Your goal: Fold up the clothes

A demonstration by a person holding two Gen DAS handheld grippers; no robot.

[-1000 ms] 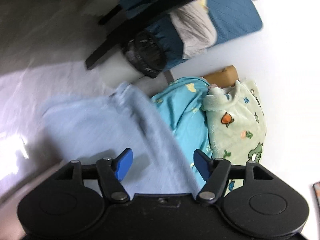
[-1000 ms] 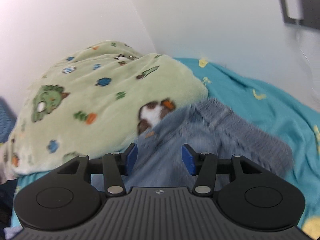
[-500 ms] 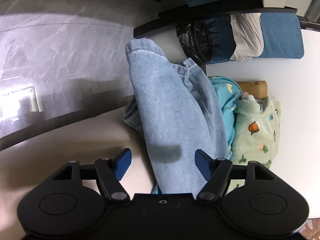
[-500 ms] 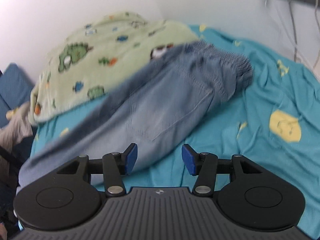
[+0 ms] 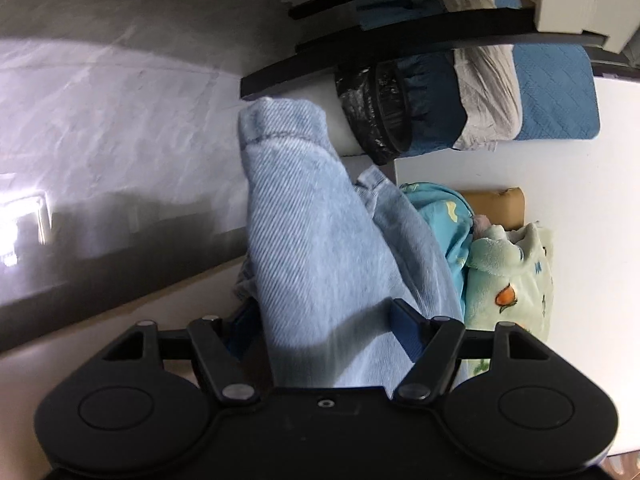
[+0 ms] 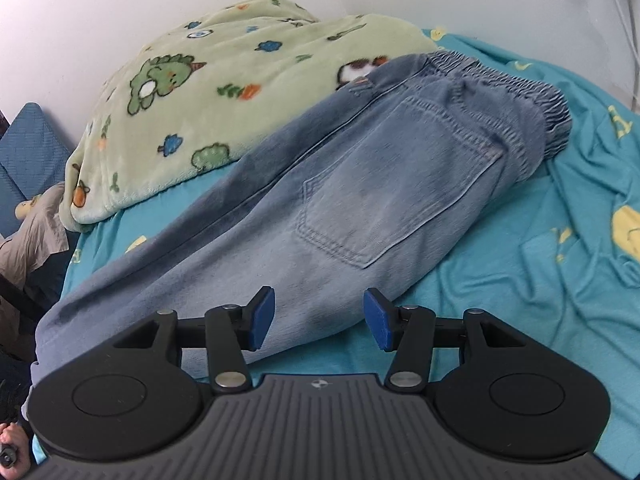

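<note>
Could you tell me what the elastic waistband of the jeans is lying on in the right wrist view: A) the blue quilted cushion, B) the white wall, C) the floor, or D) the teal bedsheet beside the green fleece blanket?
D: the jeans lie with their gathered waistband on the teal bedsheet, next to the green fleece blanket.

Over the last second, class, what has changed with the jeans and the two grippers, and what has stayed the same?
The jeans went from a bunched heap to lying stretched across the teal sheet, waistband far, legs trailing toward the bed edge. The left gripper swung round; denim now lies between its open fingers. The right gripper drew back, open, holding nothing. The green dinosaur blanket stayed put.
</note>
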